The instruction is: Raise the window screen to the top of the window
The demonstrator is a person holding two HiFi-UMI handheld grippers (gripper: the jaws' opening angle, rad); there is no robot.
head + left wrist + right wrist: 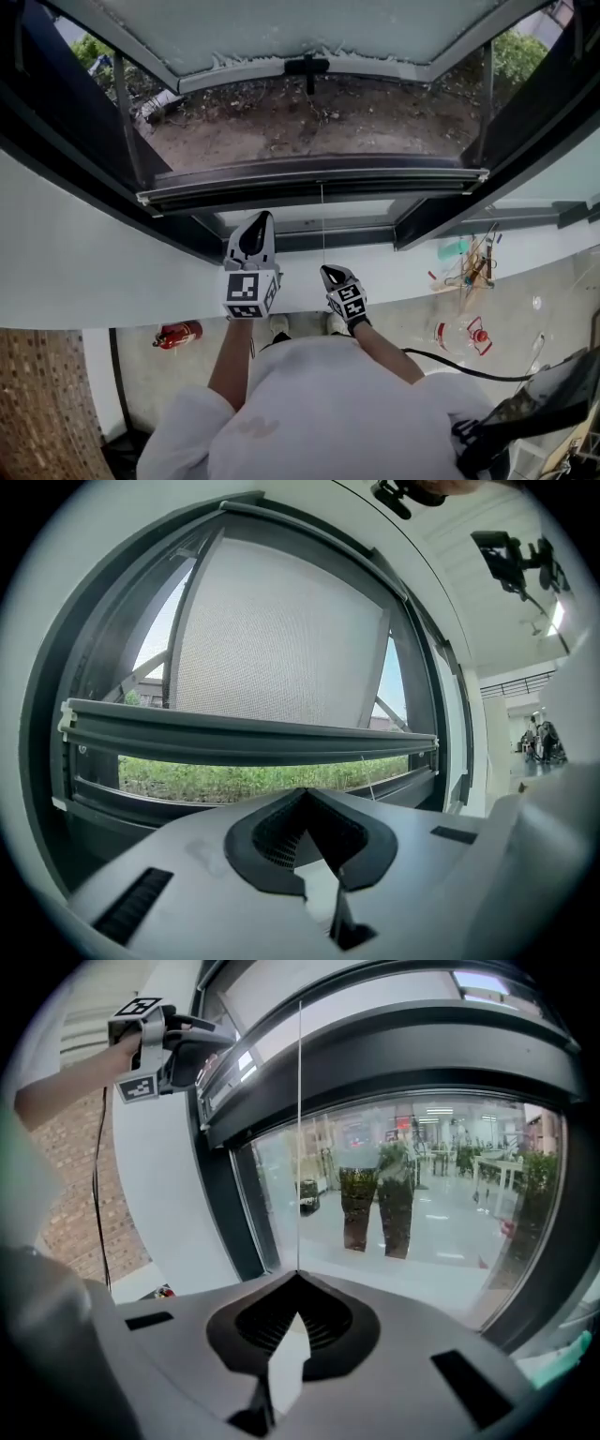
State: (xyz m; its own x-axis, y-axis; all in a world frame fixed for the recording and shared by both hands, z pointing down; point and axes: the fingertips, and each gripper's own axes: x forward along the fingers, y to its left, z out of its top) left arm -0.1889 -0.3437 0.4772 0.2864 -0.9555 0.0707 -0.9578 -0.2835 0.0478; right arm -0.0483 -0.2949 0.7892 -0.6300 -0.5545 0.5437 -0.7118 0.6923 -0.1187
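Observation:
The window screen's dark bottom bar [309, 181] runs across the window opening, with grey mesh [281, 639] above it. A thin pull cord [322, 225] hangs from the bar. My right gripper [331, 273] is below the bar, and its jaws are shut on the cord [299, 1147], which runs straight up from the jaw tips [298, 1277]. My left gripper [262, 219] points up at the bar from just beneath, a little left of the cord. Its jaws [305, 791] are shut and hold nothing. The bar [244, 735] fills the left gripper view.
A white curved sill band [84, 272] lies below the dark frame. A red fire extinguisher [178, 334] lies on the floor at left, and a brick wall [37, 403] is at far left. Clutter [469, 267] and a black cable [469, 371] are at right.

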